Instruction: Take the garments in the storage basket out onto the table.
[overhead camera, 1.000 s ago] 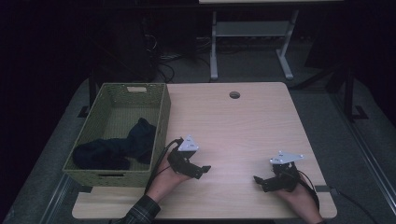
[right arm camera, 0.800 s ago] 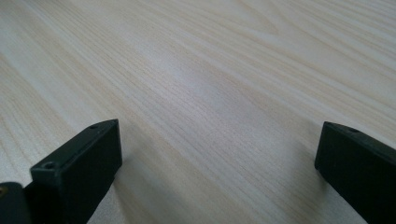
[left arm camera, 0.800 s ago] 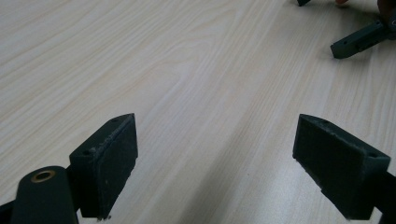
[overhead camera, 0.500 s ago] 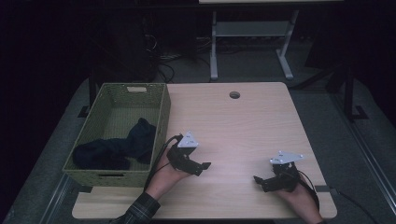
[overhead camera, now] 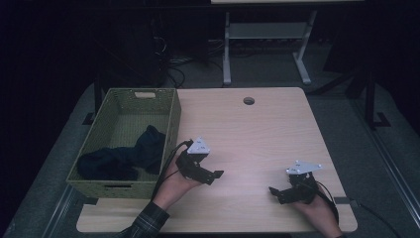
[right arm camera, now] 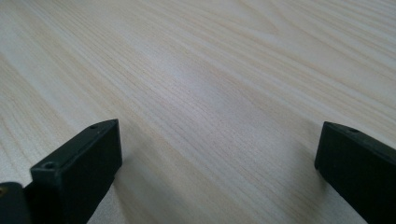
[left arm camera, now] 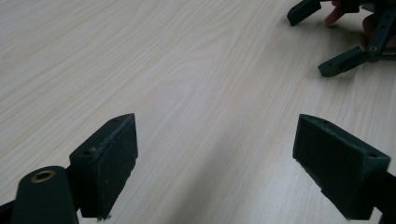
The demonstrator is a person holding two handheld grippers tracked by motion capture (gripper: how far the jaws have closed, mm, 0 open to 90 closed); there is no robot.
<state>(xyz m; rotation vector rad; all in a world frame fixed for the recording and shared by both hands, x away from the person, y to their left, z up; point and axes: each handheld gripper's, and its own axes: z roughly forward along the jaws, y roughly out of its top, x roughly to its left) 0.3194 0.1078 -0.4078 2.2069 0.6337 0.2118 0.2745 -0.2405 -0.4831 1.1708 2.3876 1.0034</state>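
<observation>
My left gripper (overhead camera: pixel 205 173) rests low over the pale wooden table (overhead camera: pixel 257 134), just right of a green woven basket (overhead camera: pixel 174 130). In the left gripper view its jaws stand wide apart with bare wood between them, so the left gripper (left arm camera: pixel 217 154) is open. My right gripper (overhead camera: pixel 277 194) sits near the table's front right, pointing left. It is open too in the right gripper view (right arm camera: pixel 219 149), with nothing between the jaws. The right gripper (left arm camera: pixel 345 42) also appears far off in the left gripper view. Dark blue clothes (overhead camera: pixel 124 158) lie in the basket.
A round cable hole (overhead camera: pixel 248 100) is at the table's back middle. The basket takes up the table's left side. A metal stand (overhead camera: pixel 267 34) and cables are on the dark floor behind the table.
My left gripper has drifted slightly away from the person and toward the basket. The right gripper has stayed put.
</observation>
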